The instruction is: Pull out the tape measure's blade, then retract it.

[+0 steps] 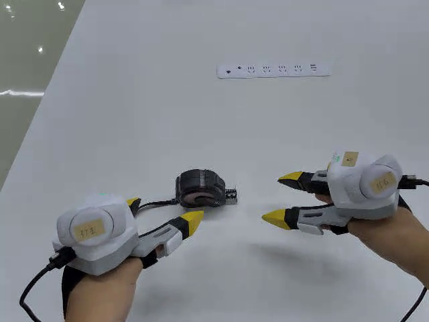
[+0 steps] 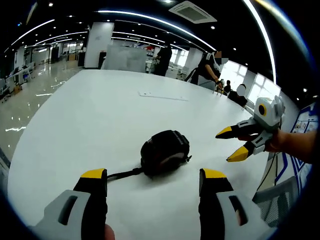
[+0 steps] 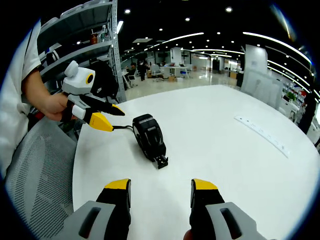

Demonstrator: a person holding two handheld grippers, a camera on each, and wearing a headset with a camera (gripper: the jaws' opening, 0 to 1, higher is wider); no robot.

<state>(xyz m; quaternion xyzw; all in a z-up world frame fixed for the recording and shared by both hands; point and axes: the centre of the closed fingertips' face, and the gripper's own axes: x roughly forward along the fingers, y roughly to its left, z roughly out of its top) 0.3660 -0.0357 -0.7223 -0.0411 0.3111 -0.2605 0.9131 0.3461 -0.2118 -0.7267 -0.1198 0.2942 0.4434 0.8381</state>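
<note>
In the head view you have one tape measure (image 1: 201,188) on the worktop (image 1: 201,121), blade in, and one power strip (image 1: 273,70) well beyond it. Your left tool (image 1: 163,210) and right tool (image 1: 283,197) flank the tape measure, both spread wide and empty. The left gripper view adds people (image 2: 210,65) beyond the tape measure. The right gripper view adds one shelf rack (image 3: 80,40) and one mesh chair (image 3: 40,170).
</note>
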